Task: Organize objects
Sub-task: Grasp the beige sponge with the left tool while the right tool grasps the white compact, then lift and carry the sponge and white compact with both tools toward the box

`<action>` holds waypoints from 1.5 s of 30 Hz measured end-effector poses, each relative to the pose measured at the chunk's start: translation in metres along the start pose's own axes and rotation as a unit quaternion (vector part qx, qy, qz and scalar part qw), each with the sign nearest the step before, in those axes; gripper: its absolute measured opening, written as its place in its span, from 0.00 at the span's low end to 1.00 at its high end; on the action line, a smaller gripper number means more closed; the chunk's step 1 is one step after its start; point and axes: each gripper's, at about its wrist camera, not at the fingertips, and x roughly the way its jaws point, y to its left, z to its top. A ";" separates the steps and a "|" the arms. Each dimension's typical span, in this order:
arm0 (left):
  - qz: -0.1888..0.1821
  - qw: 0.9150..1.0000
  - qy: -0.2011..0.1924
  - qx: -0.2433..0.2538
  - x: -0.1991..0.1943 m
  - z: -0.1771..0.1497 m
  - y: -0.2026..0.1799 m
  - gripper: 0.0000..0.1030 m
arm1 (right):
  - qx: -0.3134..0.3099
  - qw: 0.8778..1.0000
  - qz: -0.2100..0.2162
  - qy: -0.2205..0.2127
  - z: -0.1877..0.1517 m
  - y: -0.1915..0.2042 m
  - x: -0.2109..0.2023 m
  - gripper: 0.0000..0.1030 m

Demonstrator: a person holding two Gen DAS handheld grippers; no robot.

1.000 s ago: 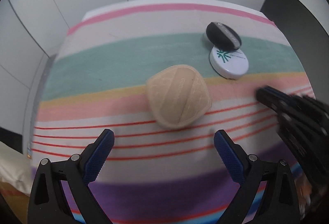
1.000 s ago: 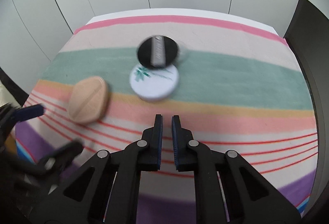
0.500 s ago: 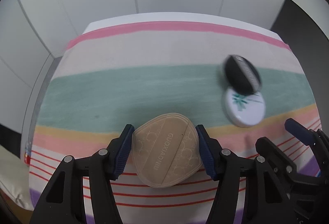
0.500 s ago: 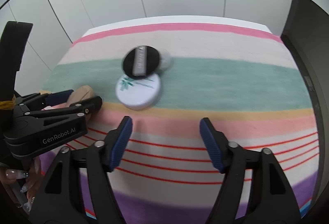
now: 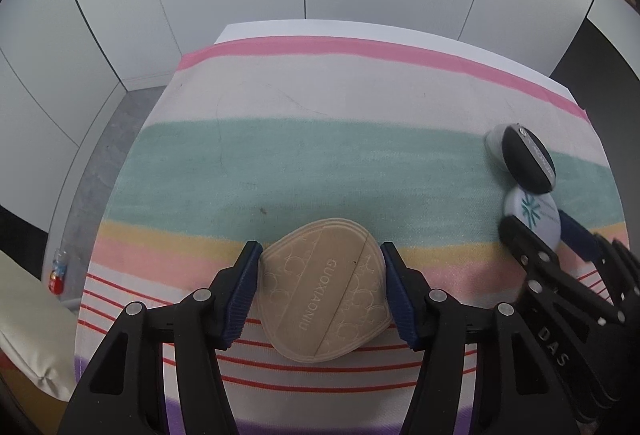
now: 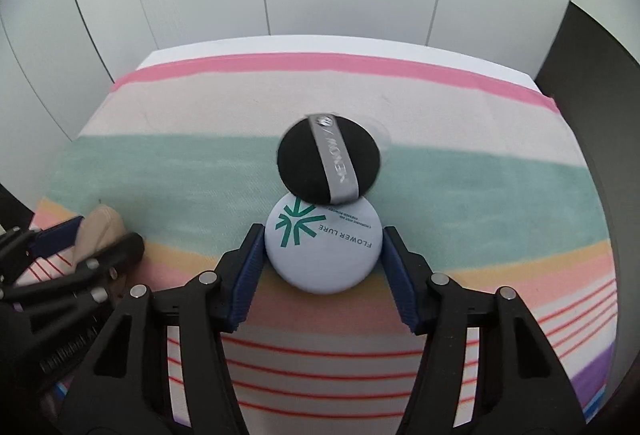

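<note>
Left gripper (image 5: 320,287) pinches the beige puff (image 5: 325,289) between its blue pads on the striped cloth (image 5: 320,155). Right gripper (image 6: 324,267) is spread around the white compact (image 6: 323,245) — pads just beside its edges, contact unclear. Black puff (image 6: 329,164) sits just ahead, overlapping the compact's far rim.

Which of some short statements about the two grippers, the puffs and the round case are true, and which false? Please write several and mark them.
1. The left gripper brackets the beige puff. True.
2. The right gripper brackets the black puff. False: it brackets the white round case.
3. The black puff overlaps the case's far edge. True.
4. The striped cloth is plain white. False: many colours.
</note>
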 end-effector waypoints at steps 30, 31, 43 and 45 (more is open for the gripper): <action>-0.025 0.995 -0.100 0.020 -0.231 0.040 -0.020 0.57 | 0.015 0.995 -0.023 -0.093 0.051 -0.046 -0.236 0.58; -0.033 0.994 -0.103 0.022 -0.242 0.040 -0.020 0.57 | 0.014 0.995 -0.024 -0.098 0.053 -0.045 -0.247 0.58; -0.056 0.989 -0.133 0.044 -0.339 0.015 -0.030 0.57 | 0.032 0.987 -0.004 -0.160 0.061 -0.050 -0.372 0.58; -0.047 0.989 -0.133 0.042 -0.347 0.013 -0.030 0.57 | 0.033 0.986 -0.006 -0.161 0.058 -0.050 -0.379 0.58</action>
